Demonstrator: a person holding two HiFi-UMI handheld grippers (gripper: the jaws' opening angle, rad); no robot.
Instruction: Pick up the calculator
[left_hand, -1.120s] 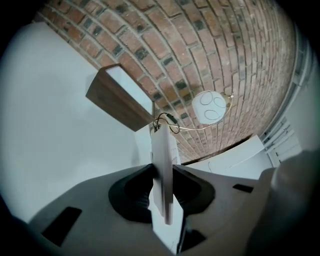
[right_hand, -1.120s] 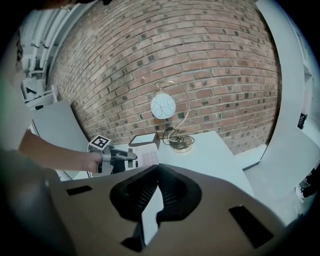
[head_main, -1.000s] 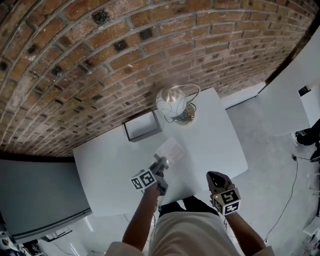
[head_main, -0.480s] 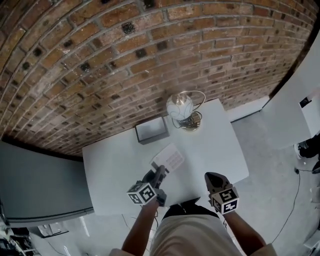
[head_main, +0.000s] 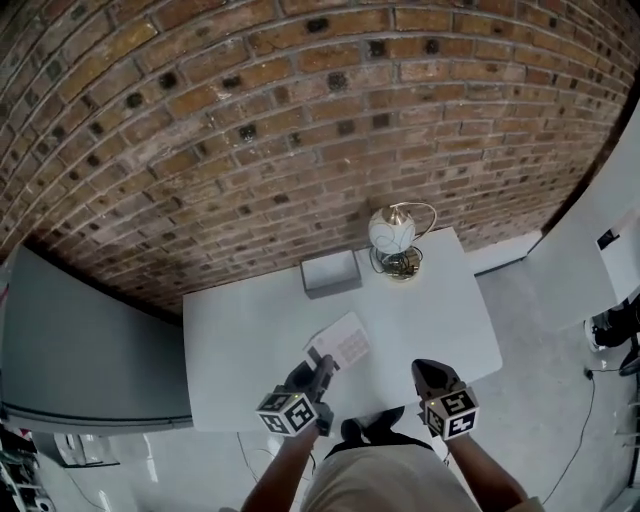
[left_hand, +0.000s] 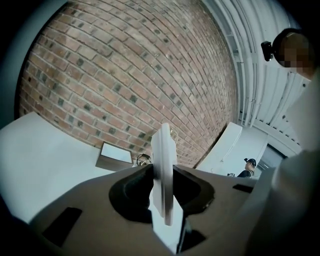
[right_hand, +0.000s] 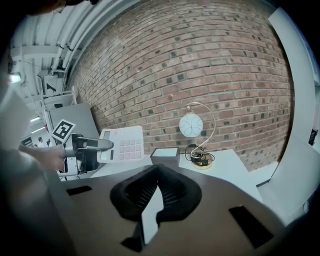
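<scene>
Clearly the jaws of the left gripper (head_main: 320, 365) clench one short end of the calculator (head_main: 343, 343). That end grip carries it free in the air above the white counter (head_main: 230, 340), so the pick-up looks done. The right gripper (head_main: 430, 372) hangs alongside, jaws together on nothing, apparently unneeded.

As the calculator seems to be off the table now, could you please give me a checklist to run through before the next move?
1. Grip on the calculator by the left gripper: ok, clamped edge-on between its jaws.
2. Clear of the table: ok, held in the air.
3. Nothing in the right gripper: ok, jaws together.
4. Distance from lamp and box: ok, both stand apart at the table's far edge.
5. Grip firm enough to carry: cannot tell; held by one end.
</scene>
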